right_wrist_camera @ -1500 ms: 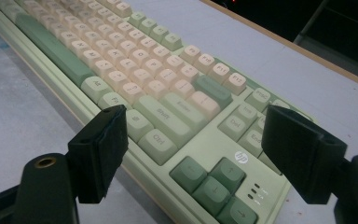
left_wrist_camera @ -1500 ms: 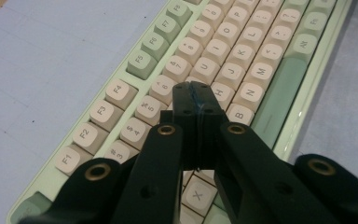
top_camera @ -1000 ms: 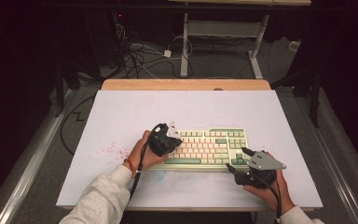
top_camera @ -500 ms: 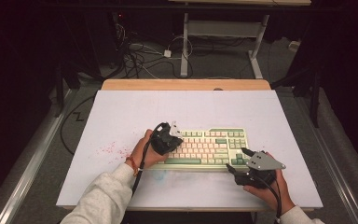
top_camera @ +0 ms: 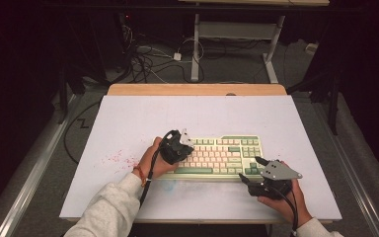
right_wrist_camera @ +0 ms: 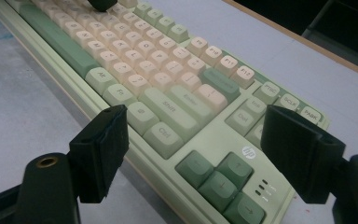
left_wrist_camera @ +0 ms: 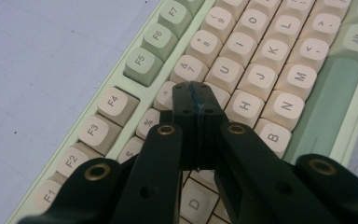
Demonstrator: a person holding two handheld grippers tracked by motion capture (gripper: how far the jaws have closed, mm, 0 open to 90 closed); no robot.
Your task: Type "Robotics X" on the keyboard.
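You are working at a white table (top_camera: 128, 118), where the green and cream keyboard (top_camera: 227, 148) is lying near the front edge. Your left gripper (left_wrist_camera: 196, 100) is clenched empty, tips down on the keys. Your right gripper (right_wrist_camera: 193, 154) is hanging released, straddling the keyboard's right corner.

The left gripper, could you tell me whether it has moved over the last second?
No. The left gripper sits over the same upper-left keys of the keyboard as before.
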